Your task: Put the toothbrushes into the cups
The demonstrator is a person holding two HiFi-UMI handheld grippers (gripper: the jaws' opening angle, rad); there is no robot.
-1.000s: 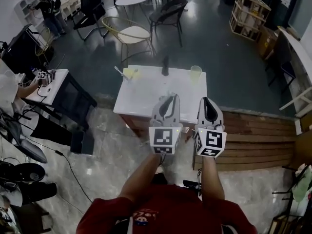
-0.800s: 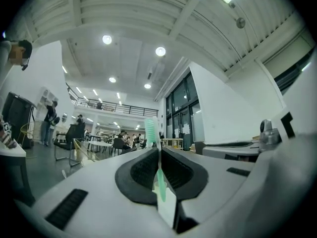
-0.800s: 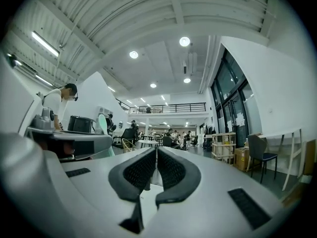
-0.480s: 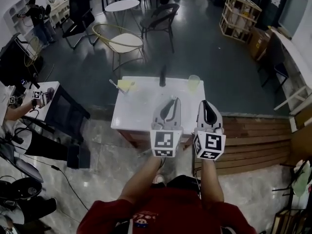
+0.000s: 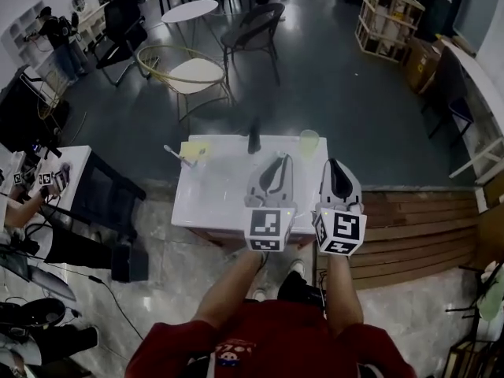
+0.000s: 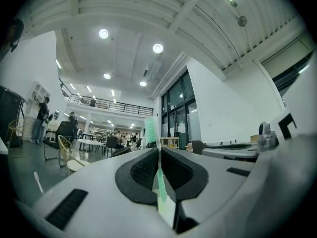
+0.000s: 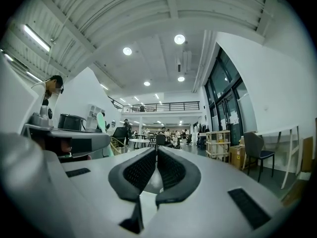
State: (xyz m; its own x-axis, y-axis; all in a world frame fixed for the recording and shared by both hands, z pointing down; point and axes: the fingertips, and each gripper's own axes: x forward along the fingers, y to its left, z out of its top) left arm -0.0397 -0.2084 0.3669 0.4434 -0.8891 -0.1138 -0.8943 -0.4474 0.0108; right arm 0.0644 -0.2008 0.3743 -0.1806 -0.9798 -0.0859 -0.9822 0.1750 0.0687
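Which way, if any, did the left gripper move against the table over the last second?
Yes. The left gripper, holding the toothbrush, moved forward over the white table, nearer its far edge.

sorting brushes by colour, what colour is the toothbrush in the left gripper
Mint green; the toothbrush shows best in the left gripper view.

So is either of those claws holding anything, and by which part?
The left gripper pinches a green toothbrush by its handle, brush head poking up. The right gripper is shut, empty.

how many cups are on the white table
2 for sure: a yellow cup at the far-left corner, a pale green cup far right. A dark upright thing between them may be another.
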